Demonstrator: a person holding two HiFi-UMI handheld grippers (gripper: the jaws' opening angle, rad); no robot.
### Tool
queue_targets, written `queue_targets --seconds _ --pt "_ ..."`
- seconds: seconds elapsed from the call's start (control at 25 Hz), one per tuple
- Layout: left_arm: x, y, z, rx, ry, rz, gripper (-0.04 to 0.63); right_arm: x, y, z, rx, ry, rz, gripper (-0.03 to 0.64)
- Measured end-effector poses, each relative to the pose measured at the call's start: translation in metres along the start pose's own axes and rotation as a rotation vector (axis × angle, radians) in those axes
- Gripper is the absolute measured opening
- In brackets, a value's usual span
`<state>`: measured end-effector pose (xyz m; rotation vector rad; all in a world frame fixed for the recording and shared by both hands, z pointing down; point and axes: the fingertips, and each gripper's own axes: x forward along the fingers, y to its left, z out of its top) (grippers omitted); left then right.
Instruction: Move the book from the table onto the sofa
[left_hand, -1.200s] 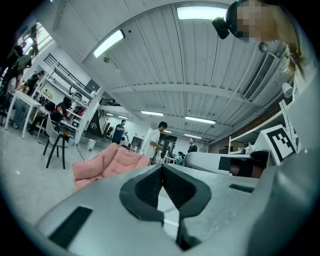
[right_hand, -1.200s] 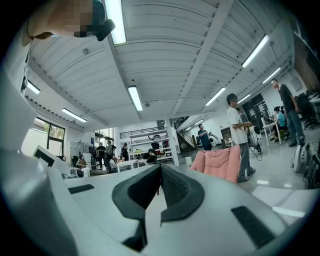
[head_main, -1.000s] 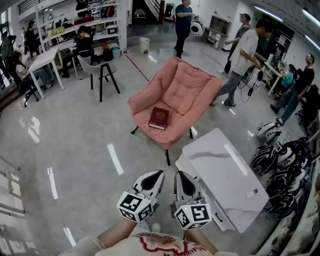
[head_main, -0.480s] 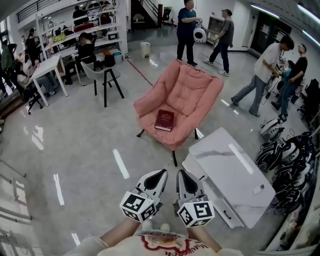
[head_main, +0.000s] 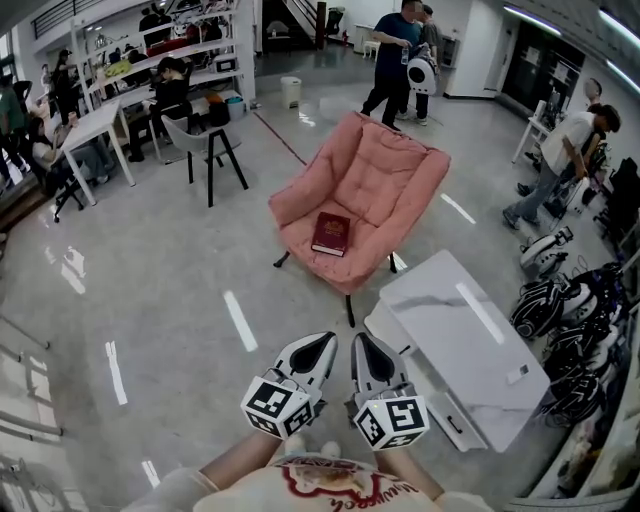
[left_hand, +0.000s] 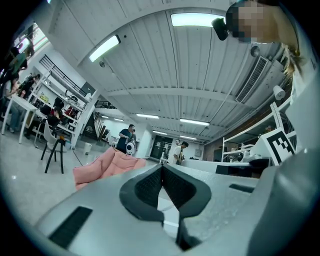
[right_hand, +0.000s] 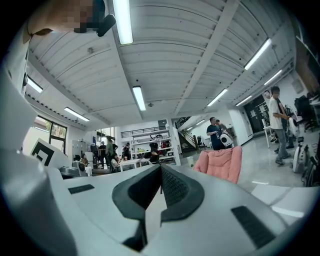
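The dark red hardcover book (head_main: 331, 233) lies flat on the pink padded sofa (head_main: 385, 175), its long axis toward the backrest. The left gripper (head_main: 320, 342) and right gripper (head_main: 359, 342) are closed and empty.

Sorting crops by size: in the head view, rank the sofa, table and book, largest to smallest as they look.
1. The table and sofa look about alike. The table is nearer the camera, so I won't rank them.
2. The book is by far the smallest, lying on the sofa.

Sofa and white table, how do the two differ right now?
The sofa is pink and padded; the table is white, flat and marble-patterned. The sofa carries a dark red book; the table carries no book. Both stand on the shiny grey floor, close together.
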<state>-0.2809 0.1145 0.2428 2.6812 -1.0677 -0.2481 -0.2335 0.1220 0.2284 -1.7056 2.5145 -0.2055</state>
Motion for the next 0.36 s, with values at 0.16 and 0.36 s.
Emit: queue_targets --seconds 0.16,0.36 --pt "0.0019 0.0029 0.0001 0.003 0.001 -0.003 0.005 0.0035 0.0020 -0.0004 -0.004 -0.004 0.006 0.000" --pt "0.0000 0.0097 0.0074 0.004 -0.004 -0.001 0.005 0.0098 0.0089 0.0033 -0.011 -0.001 0.008 0.000"
